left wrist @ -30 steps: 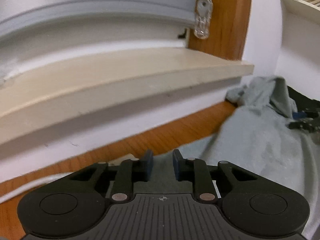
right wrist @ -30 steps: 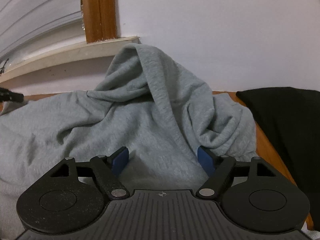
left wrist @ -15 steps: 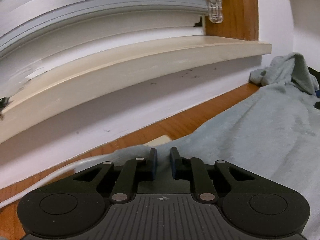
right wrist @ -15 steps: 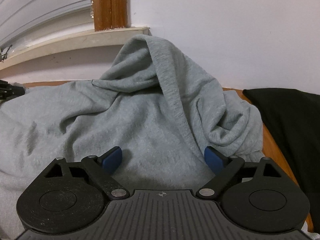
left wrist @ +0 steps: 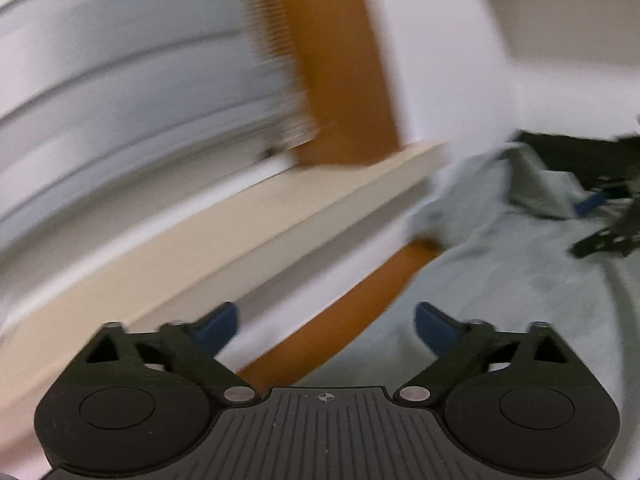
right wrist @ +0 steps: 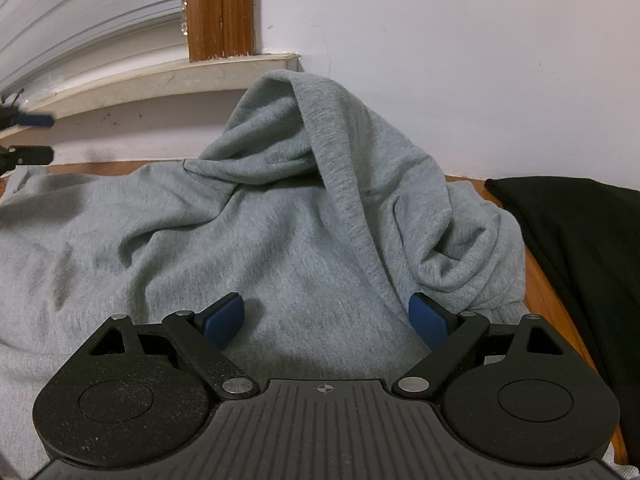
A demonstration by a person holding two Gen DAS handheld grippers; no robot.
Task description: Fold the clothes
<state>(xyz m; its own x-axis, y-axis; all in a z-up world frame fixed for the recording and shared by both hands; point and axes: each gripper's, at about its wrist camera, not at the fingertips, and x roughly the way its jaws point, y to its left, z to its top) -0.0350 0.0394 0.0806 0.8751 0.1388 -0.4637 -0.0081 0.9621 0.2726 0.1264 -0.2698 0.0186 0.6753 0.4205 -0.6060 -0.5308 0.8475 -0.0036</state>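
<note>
- Left wrist view, blurred throughout: the left gripper (left wrist: 326, 326) has its jaws spread wide, having just sprung open, with nothing between the blue pads (left wrist: 218, 326); behind the gap show the white wall, a strip of the wooden table (left wrist: 344, 316) and the near edge of the grey sweatshirt (left wrist: 520, 280).
- In this view the sweatshirt covers the right part of the table, and its bunched part rises at the back by the wall.
- Above the table's far edge runs a cream window sill (left wrist: 224, 232), with a brown window frame (left wrist: 336, 72) and pale blinds (left wrist: 120, 92) over it.
- At the far right the right gripper (left wrist: 600, 220) sits over the sweatshirt, one blue pad showing; dark cloth (left wrist: 568, 152) lies behind it.

- Right wrist view, sharp: the right gripper (right wrist: 326, 314) stands with jaws apart, having lately widened, low over the grey sweatshirt (right wrist: 240, 248); whether the pads (right wrist: 224, 316) touch the fabric I cannot tell, but they clamp nothing.
- The sweatshirt lies spread over the table from the left side to the middle, and its hood (right wrist: 320, 140) stands peaked against the wall at the table's far edge.
- A black garment (right wrist: 580, 240) lies at the table's right side, just beside the sweatshirt, bare wood (right wrist: 548, 304) between them.
- At the left edge of the view, the left gripper's fingers (right wrist: 34, 120) stand apart above the sweatshirt's far left end.
</note>
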